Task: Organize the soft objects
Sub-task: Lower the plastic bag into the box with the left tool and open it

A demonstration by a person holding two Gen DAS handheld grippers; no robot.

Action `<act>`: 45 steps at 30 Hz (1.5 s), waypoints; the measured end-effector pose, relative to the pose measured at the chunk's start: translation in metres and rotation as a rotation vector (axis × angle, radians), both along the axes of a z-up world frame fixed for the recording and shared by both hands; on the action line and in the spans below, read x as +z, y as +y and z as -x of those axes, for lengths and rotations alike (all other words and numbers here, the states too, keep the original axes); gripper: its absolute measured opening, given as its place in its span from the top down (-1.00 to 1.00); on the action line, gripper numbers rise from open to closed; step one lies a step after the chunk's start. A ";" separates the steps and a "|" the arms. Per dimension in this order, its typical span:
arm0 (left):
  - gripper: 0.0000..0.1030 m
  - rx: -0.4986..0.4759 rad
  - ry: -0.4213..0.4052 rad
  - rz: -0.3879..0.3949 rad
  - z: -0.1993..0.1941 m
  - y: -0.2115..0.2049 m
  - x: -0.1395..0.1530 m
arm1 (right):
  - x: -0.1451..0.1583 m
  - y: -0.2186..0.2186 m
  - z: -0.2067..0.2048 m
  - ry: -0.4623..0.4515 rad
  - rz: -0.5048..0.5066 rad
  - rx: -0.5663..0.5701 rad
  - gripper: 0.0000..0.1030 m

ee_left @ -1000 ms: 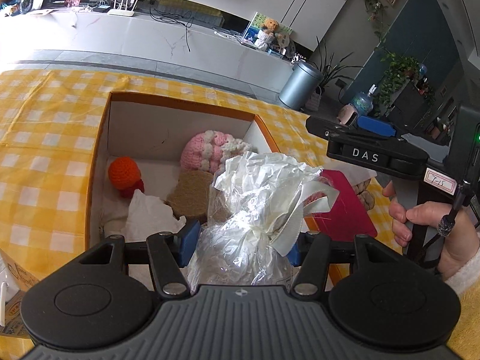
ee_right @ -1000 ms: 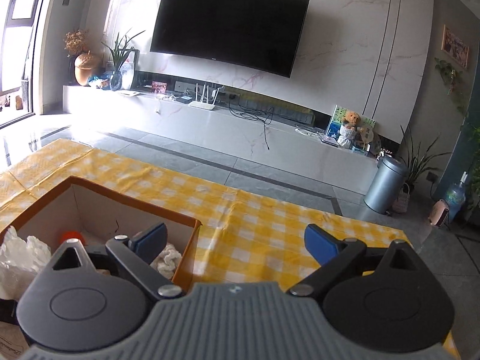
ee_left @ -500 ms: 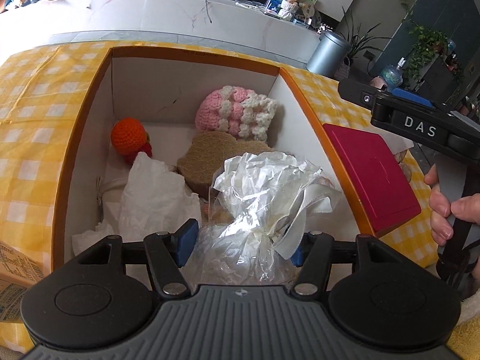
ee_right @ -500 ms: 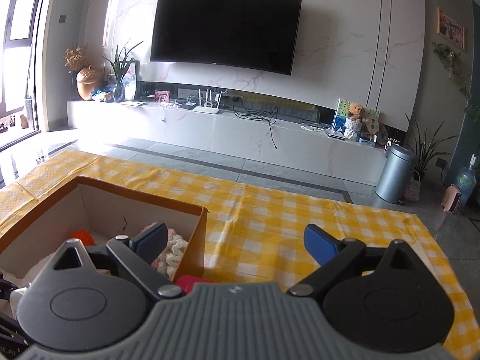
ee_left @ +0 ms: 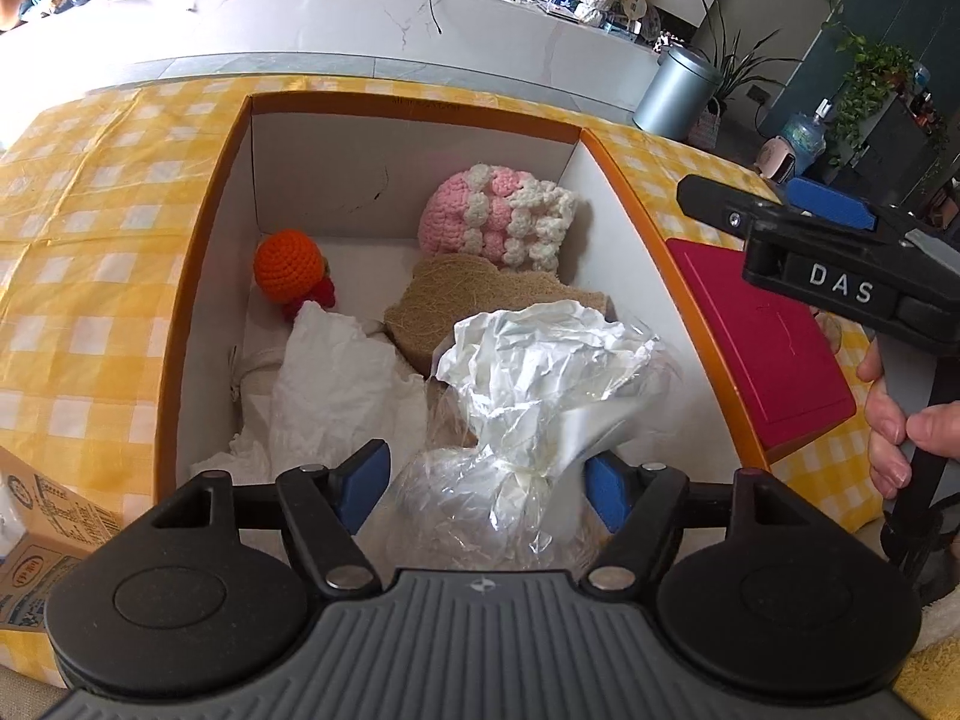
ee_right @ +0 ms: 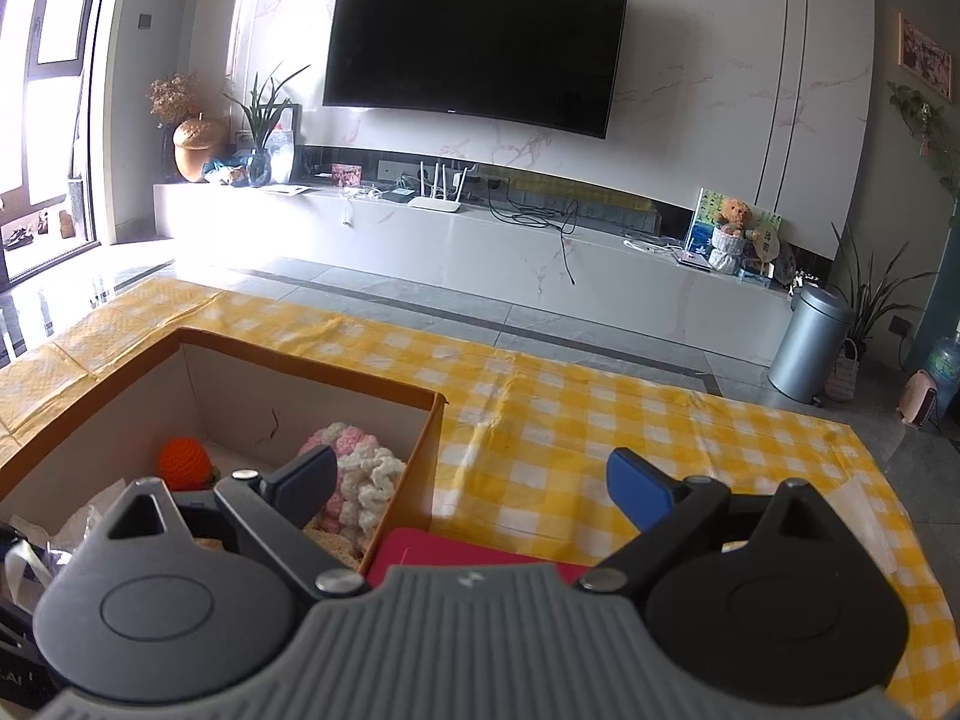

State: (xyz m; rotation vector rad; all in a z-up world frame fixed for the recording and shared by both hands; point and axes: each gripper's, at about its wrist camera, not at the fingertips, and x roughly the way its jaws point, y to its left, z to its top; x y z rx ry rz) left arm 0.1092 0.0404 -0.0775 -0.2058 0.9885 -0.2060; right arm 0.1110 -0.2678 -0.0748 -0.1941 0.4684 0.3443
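Right wrist: yellow checked tablecloth (ee_right: pixel 600 420), grey tiled floor (ee_right: pixel 420 294).

One box (ee_left: pixel 204 228), six soft things inside.
In it: one orange ball (ee_left: pixel 288 264), one pink-and-white knit (ee_left: pixel 492 216), one tan pad (ee_left: pixel 456 306), one white tissue (ee_left: pixel 336 384), one cloth pouch (ee_left: pixel 255 375), one plastic bag (ee_left: pixel 528 396). Beside it: one red pad (ee_left: pixel 762 348), one carton (ee_left: pixel 42 546).

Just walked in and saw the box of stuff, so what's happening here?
A person is packing soft things into an orange-rimmed box. The left gripper is opening around a tied clear plastic bag inside the box, beside knitted toys and a loofah pad. The right gripper hangs open and empty beside the box.
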 end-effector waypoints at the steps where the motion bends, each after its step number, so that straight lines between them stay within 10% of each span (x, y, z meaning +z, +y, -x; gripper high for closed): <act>1: -0.61 -0.013 -0.005 0.005 0.002 0.001 0.004 | 0.001 0.000 0.001 -0.001 -0.002 0.009 -0.84; 12: -0.59 0.024 -0.137 0.156 0.016 0.027 0.039 | 0.009 -0.001 0.006 0.033 -0.066 0.069 -0.72; 17: 0.27 -0.016 -0.050 0.254 -0.003 0.019 0.018 | 0.007 -0.002 0.003 0.057 -0.069 0.059 -0.72; 22: 0.73 -0.046 -0.089 0.177 -0.012 -0.004 0.011 | 0.006 -0.003 0.003 0.071 -0.079 0.063 -0.72; 29: 0.73 -0.200 -0.123 0.123 -0.015 -0.031 0.007 | 0.005 -0.009 0.000 0.087 -0.092 0.048 -0.72; 35: 0.87 -0.109 -0.041 -0.073 -0.032 -0.027 -0.012 | 0.006 -0.010 -0.001 0.101 -0.102 0.036 -0.72; 45: 0.90 -0.088 0.011 -0.049 -0.032 -0.009 -0.018 | 0.006 -0.009 -0.001 0.113 -0.097 0.041 -0.72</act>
